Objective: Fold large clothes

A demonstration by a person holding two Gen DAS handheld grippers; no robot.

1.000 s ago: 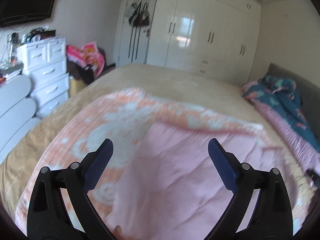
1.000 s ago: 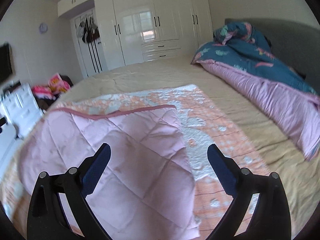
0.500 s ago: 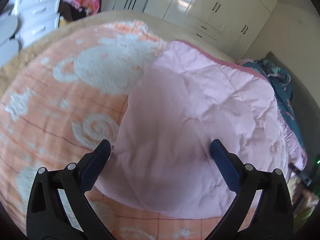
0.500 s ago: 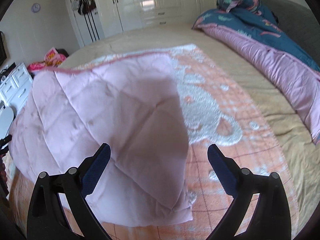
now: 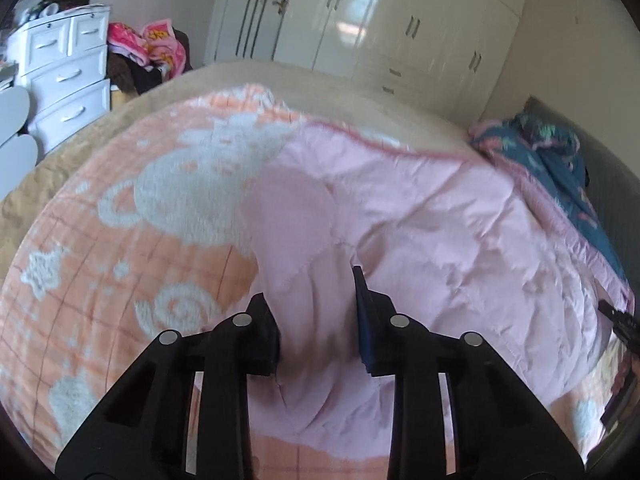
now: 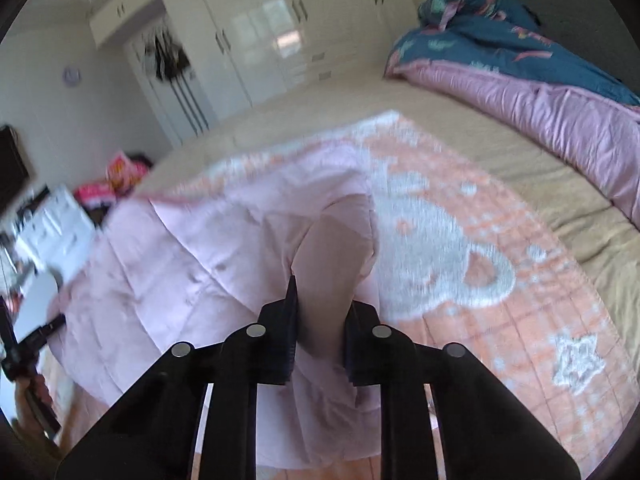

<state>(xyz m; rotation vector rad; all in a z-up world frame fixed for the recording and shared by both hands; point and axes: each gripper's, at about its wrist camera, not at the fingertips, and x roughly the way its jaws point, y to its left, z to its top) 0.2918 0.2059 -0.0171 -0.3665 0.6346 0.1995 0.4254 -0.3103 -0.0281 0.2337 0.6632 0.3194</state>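
Observation:
A pale pink quilt (image 5: 440,220) (image 6: 180,260) lies folded over on an orange blanket with white figures (image 5: 120,240) (image 6: 500,320), spread across a beige bed (image 5: 60,168). My left gripper (image 5: 310,292) is at the quilt's near left corner. Its jaws are closing, with a bunched fold of the pink cloth pinched between the pads. My right gripper (image 6: 322,296) is shut on the quilt's near right corner, and a ridge of cloth rises from between its pads.
A blue and pink duvet (image 5: 560,160) (image 6: 520,80) is heaped along the headboard side. White drawers (image 5: 64,72) and a pile of clothes (image 5: 152,48) stand beside the bed. White wardrobes (image 5: 380,20) line the far wall.
Both grippers stood wide open over the quilt and have sunk onto its near edge. Both have closed on the pink cloth, which now puckers between their pads.

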